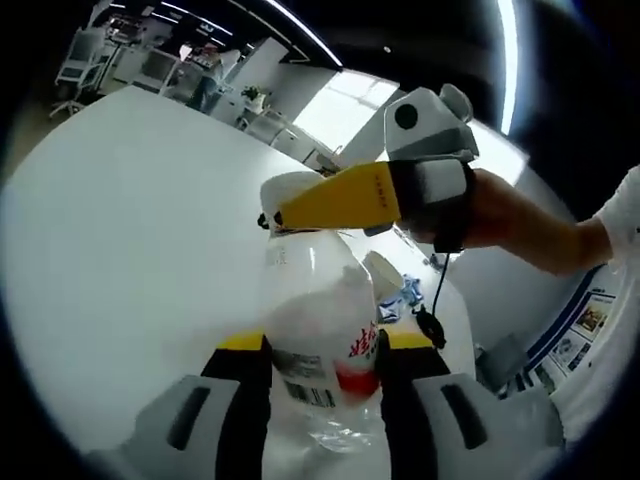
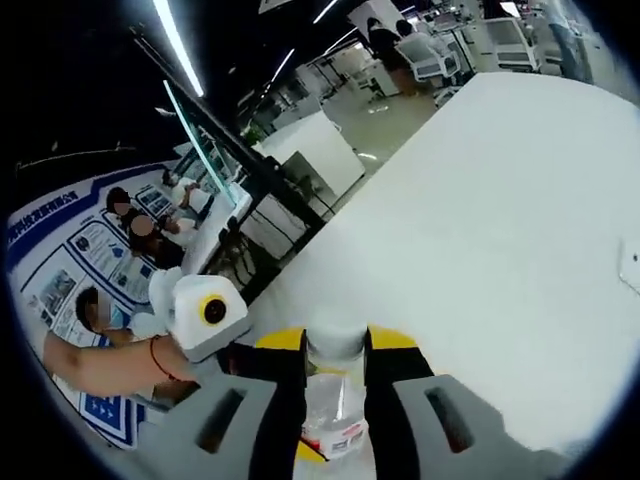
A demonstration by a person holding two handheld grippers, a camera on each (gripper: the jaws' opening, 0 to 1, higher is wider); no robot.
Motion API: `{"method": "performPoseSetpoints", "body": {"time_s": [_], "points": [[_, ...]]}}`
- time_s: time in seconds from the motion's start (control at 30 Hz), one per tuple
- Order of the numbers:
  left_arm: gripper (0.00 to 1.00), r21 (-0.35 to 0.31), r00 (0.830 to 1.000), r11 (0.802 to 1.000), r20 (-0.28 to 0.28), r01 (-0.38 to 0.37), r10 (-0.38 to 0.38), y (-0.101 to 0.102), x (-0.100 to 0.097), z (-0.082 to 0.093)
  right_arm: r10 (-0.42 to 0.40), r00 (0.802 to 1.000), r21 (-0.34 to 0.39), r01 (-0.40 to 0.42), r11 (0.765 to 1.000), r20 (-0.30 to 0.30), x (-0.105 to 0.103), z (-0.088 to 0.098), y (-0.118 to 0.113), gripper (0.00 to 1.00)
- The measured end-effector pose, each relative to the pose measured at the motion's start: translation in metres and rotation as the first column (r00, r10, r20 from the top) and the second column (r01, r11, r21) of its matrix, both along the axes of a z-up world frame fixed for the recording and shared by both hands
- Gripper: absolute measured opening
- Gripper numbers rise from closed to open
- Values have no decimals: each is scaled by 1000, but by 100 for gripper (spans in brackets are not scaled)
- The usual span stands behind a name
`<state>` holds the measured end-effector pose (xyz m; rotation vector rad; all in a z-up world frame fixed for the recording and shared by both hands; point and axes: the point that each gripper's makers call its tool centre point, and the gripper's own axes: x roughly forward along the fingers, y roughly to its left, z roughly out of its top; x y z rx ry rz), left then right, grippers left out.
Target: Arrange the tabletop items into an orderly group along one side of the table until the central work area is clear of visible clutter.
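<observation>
In the left gripper view, your left tongs (image 1: 322,362) are closed on the body of a clear plastic bottle (image 1: 318,330), one jaw on each side of its label. The bottle stands up out of the jaws, above the white worktop (image 1: 130,230). Your right tongs (image 1: 272,217) come in from the right with their yellow tips at the bottle's white cap (image 1: 290,187). Beyond the bottle, near the far edge of the worktop, sits a small cluster of items (image 1: 392,290), too blurred to name. That looks like the group forming; the broad centre is bare, so the task seems well along.

In the right gripper view, your right tongs (image 2: 335,355) sit narrow on the cap (image 2: 335,338), jaws pressed to both sides. The bottle (image 2: 335,425) hangs below them. The left tongs' housing (image 2: 205,315) and your hand (image 2: 100,365) show at the left.
</observation>
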<state>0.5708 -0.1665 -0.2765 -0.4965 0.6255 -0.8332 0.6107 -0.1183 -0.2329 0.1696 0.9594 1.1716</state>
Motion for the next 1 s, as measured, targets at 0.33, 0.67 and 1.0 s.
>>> {"method": "performPoseSetpoints", "body": {"time_s": [0.33,0.67,1.0], "points": [[41,18,998,999,38,44,-45,-15,-5,13,-14,996,5,13,1000,84,-6,16,-17,19],[41,46,990,995,104,92,-96,-35,-3,34,-82,984,52,75,996,156,-4,39,-41,19],[40,76,973,987,170,143,-154,-60,1,52,-138,962,89,120,989,237,-1,61,-67,19]]}}
